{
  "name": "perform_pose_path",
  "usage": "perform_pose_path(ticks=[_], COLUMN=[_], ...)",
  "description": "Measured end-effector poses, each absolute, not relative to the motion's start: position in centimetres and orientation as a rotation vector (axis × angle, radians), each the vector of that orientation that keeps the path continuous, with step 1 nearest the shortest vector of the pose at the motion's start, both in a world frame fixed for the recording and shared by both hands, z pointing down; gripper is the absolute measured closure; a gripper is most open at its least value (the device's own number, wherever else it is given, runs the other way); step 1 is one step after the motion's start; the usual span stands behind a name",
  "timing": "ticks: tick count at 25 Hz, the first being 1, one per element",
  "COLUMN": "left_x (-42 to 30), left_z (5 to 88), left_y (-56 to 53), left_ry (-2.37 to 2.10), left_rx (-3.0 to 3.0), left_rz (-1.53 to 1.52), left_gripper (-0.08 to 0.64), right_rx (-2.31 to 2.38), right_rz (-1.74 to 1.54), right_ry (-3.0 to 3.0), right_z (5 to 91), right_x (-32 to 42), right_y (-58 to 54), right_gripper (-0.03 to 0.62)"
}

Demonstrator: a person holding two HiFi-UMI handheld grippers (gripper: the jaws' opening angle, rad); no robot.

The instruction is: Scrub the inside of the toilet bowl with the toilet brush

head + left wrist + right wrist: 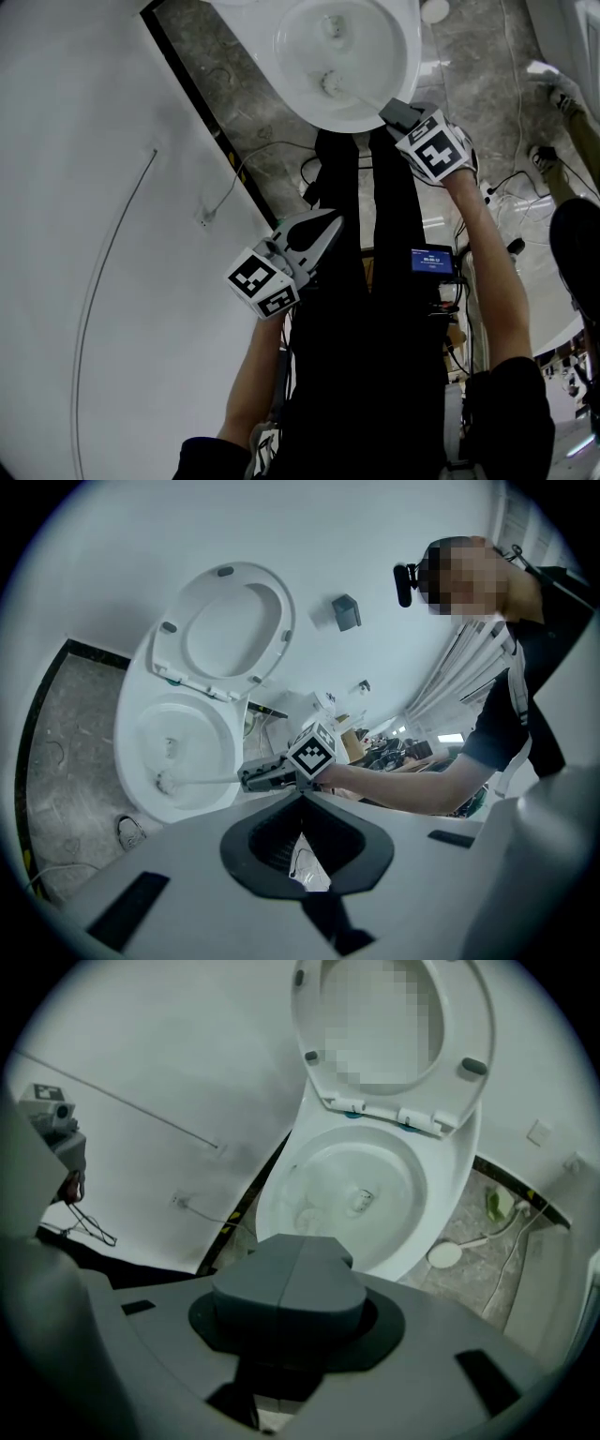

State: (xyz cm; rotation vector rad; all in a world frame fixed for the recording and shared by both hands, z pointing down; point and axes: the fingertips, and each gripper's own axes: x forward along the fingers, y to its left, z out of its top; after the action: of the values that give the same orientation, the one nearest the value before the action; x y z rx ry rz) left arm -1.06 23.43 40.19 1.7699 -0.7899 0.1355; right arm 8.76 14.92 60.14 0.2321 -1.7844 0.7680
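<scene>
While cables (pixel 246 160) trail over the grey floor (pixel 197 84) beside the white wall (pixel 84 234), a small round disc (pixel 444 1254) lies just right of the toilet bowl (pixel 410 58), whose lid (pixel 225 630) stands raised. The toilet brush (pixel 342 89) sits inside the bowl, head near its middle. Its handle slants back over the near rim into the right claw (pixel 399 113), which is clamped on it. The left claw (pixel 328 225) gapes, empty, well apart from the bowl.

One toilet bowl (pixel 409 70), one toilet brush (pixel 330 84), one raised seat (pixel 246 574), two hand-held grippers, left (pixel 323 230) and right (pixel 398 114).
</scene>
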Motion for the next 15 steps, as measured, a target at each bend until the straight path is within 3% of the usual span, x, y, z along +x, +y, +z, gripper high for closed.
perform_pose_path(ticks=[6, 15], left_x=[-1.5, -1.7], left_z=[40.0, 40.1], left_y=[23.1, 23.2], left_ry=[-0.803, -0.807], left_rx=[1.749, 1.744], left_rz=[0.14, 0.134], left_gripper=[0.549, 0.549], right_rx=[0.122, 0.141], right_rz=[0.508, 0.369], right_ry=[-1.728, -1.696], right_z=[59.5, 59.0], right_x=[10.2, 13.0], right_y=[14.6, 12.7], right_gripper=[0.426, 0.426])
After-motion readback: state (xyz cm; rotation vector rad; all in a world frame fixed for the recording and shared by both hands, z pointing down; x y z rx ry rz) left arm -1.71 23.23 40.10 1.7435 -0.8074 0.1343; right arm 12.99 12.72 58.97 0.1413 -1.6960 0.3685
